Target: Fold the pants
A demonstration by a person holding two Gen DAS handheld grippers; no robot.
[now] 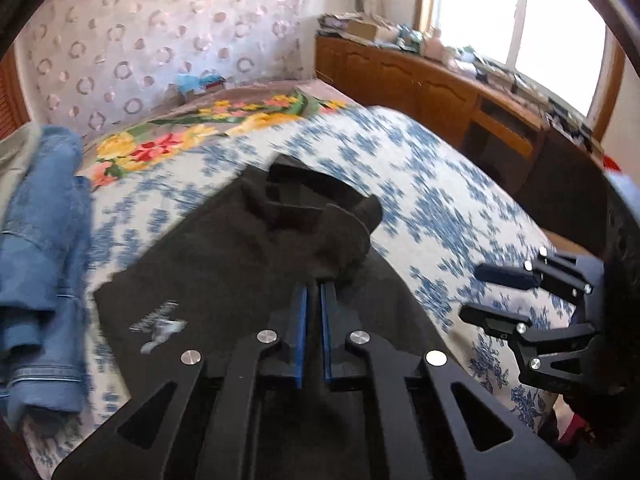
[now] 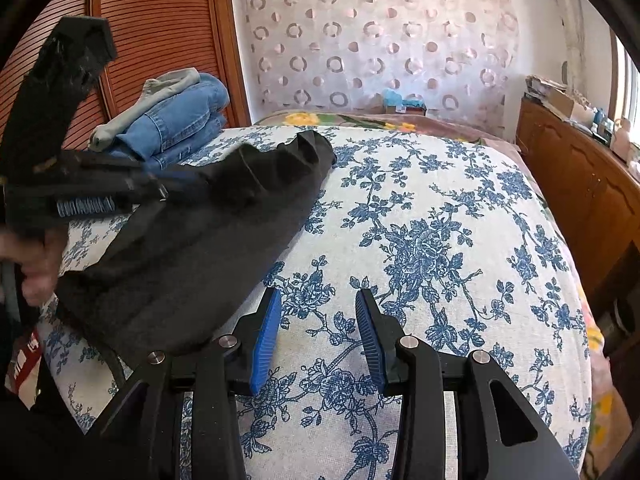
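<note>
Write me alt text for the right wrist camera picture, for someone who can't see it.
The right gripper hovers open and empty over a blue floral bedspread. To its left, the left gripper pinches a bunched edge of the black pants, which lie on the bed. Folded jeans are stacked behind, near a wooden slatted door.

Folded jeans [image 2: 180, 120] lie on the floral bedspread [image 2: 440, 240] beside a wooden cabinet [image 1: 420, 80].

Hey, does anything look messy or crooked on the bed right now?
Only the black pants: they lie bunched and rippled at the far end, where the left gripper pinches the fabric. The folded jeans look tidy.
</note>
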